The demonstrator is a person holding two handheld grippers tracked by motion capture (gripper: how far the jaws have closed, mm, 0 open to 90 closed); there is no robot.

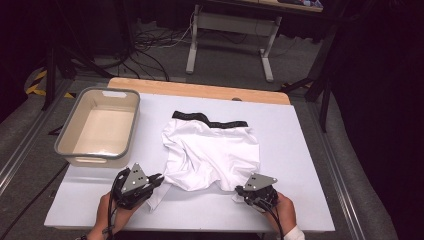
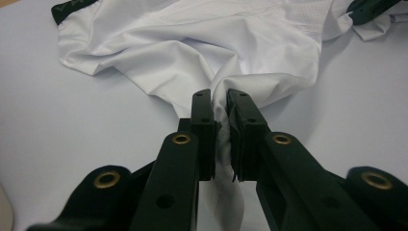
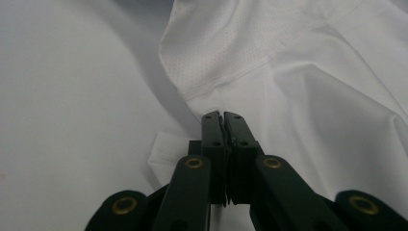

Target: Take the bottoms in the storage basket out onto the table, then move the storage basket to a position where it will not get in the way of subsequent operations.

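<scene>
White shorts [image 1: 212,152] with a black waistband [image 1: 210,120] are lying crumpled near the middle of the white bench [image 1: 300,150], waistband toward 12 o'clock, leg openings toward 6 o'clock. Fabric is bunching in folds across the middle.

Left tool [image 1: 159,179] is sitting at about 7 o'clock from the shorts, at the near-left leg corner. In the left gripper view the left tool [image 2: 219,103] is clenching a pinch of white cloth between its jaws; the cloth is bulging out between the pads and trailing down below them. A strip of fabric is hanging toward the bench edge beside this tool in the high view.

Right tool [image 1: 241,191] is sitting at about 5 o'clock from the shorts, at the near-right leg corner. In the right gripper view the right tool [image 3: 223,115] is showing its jaws pressed together at the edge of the hem, a thin fold of the white cloth seeming caught between them; a seam of the mesh-textured leg is running just beyond the tips.

A person's hands are holding both tools from the 6 o'clock edge.

Grey tub [image 1: 67,132] with a cream inside is standing at 9 o'clock from the shorts, well apart from them, at the bench's left edge.
</scene>
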